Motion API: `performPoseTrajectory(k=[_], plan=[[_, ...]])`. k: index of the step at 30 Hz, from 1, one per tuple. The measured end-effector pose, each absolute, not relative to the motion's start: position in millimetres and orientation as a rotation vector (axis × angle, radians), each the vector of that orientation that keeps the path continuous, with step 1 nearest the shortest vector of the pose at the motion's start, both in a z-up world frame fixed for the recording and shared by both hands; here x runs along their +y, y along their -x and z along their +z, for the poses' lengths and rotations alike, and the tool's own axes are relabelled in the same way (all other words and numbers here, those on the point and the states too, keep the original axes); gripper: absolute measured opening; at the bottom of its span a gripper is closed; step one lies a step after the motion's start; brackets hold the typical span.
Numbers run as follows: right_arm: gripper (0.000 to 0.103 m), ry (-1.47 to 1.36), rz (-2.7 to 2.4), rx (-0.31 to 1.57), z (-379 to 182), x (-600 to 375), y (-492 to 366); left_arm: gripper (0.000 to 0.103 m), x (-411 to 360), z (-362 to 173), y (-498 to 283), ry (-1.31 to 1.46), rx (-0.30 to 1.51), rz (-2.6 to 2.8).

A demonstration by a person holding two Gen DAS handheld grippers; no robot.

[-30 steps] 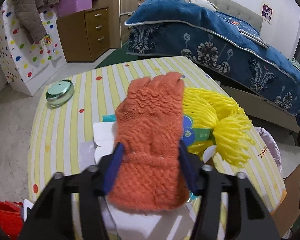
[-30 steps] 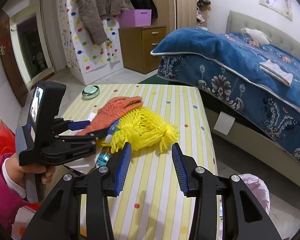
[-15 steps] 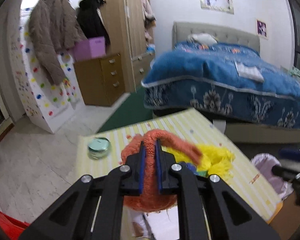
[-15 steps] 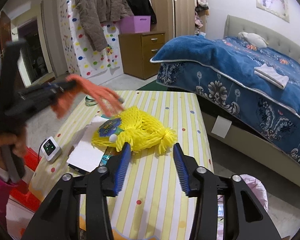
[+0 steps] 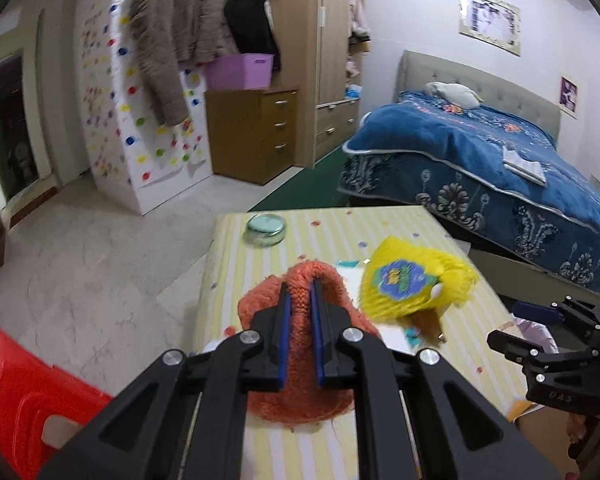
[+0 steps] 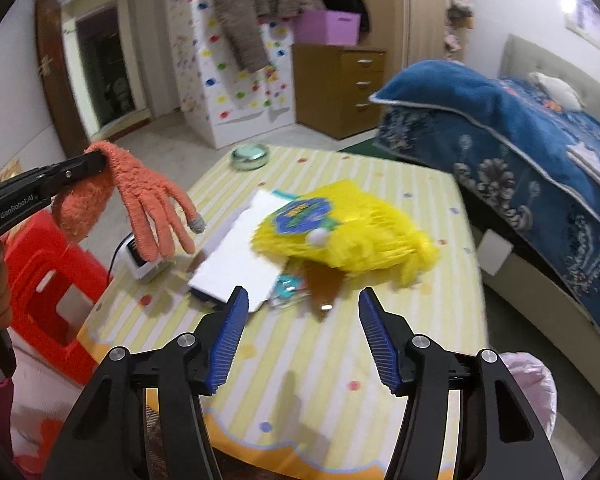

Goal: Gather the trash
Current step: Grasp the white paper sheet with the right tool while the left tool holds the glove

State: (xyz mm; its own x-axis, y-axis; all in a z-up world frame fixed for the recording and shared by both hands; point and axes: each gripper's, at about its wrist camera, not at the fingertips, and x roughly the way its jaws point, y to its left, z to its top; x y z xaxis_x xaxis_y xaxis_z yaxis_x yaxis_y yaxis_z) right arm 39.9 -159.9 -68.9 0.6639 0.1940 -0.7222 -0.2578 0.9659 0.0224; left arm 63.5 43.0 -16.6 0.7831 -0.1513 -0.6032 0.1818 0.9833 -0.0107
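Note:
My left gripper (image 5: 299,300) is shut on an orange knitted glove (image 5: 300,396). In the right wrist view the glove (image 6: 148,204) hangs from the left gripper (image 6: 96,160), lifted above the table's left edge. A yellow net bag (image 6: 348,232) with a blue label lies on the striped table (image 6: 320,360), also seen in the left wrist view (image 5: 412,284). White paper (image 6: 240,264) and small wrappers (image 6: 288,286) lie beside it. My right gripper (image 6: 302,332) is open and empty, above the table's near side, short of the yellow bag.
A round tin (image 6: 250,156) sits at the table's far end. A small white device (image 6: 140,264) sits on the left edge. A red stool (image 6: 48,280) stands left of the table. A pink-lined bin (image 6: 528,380) is at the right. A blue bed (image 6: 520,140) lies behind.
The left gripper closed on the orange glove and lifted it off the yellow bag, out to the left. The right gripper stayed open and came nearer the bag.

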Motion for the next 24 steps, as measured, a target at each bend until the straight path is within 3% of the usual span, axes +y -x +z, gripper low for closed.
performPoseTrajectory(k=[24], plan=[[0.056, 0.330, 0.332, 0.888, -141, -76, -83, 0.007, 84, -36, -64, -0.026, 0.645, -0.123]])
